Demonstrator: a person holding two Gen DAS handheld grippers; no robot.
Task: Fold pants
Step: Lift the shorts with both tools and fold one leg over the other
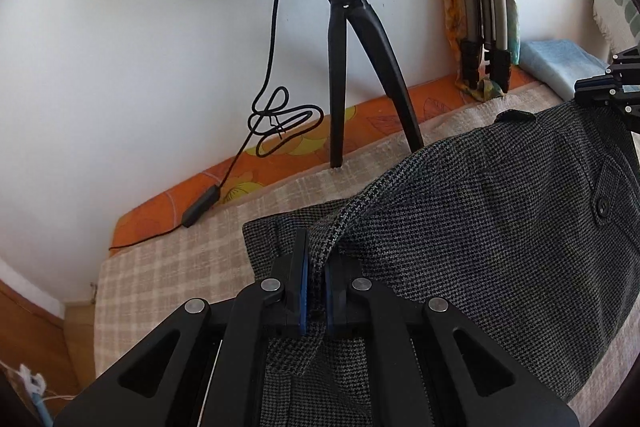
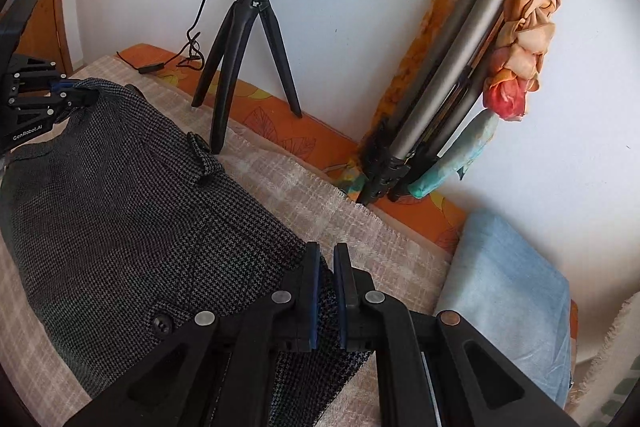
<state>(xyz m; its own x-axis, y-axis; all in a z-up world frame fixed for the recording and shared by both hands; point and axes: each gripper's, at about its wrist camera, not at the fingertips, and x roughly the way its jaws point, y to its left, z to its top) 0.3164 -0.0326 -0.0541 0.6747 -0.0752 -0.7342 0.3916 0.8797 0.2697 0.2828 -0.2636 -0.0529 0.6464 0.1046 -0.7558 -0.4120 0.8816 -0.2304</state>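
Pants pinched by L gripper & R gripper; "GenRobot.AI" on L.

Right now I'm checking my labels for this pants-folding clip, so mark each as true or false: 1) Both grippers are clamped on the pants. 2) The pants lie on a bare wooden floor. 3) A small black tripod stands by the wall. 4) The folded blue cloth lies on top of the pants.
1) True: the left gripper and the right gripper each pinch the dark checked pants.
2) False: they rest on a beige checked cover.
3) True: the black tripod stands behind the pants.
4) False: the blue cloth lies apart, off to the side.
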